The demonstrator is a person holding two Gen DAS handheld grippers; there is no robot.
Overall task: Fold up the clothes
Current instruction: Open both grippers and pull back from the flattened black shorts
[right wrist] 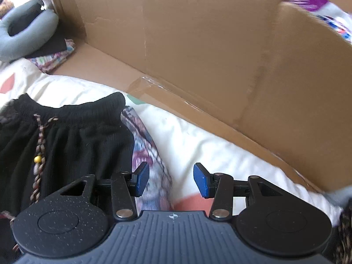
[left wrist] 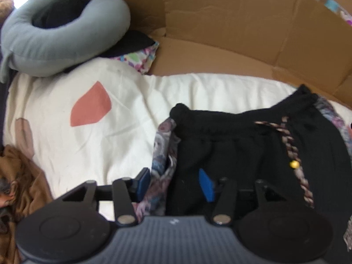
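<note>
Black shorts [left wrist: 253,154] lie flat on the cream bedsheet [left wrist: 88,154], waistband towards the cardboard [left wrist: 242,33]. Your left gripper [left wrist: 175,184] and right gripper [right wrist: 171,181] both gape empty; pinch matching side edges before folding evenly.

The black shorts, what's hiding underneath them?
Under the black shorts a patterned cloth pokes out at both sides, lying on the cream sheet. Its middle is covered.

Lying on cream bedsheet [left wrist: 123,154]: black ribbed drawstring garment [left wrist: 242,145], before brown cardboard box wall [left wrist: 242,33]; grey ring-shaped cushion [left wrist: 55,44] sitting far left.
</note>
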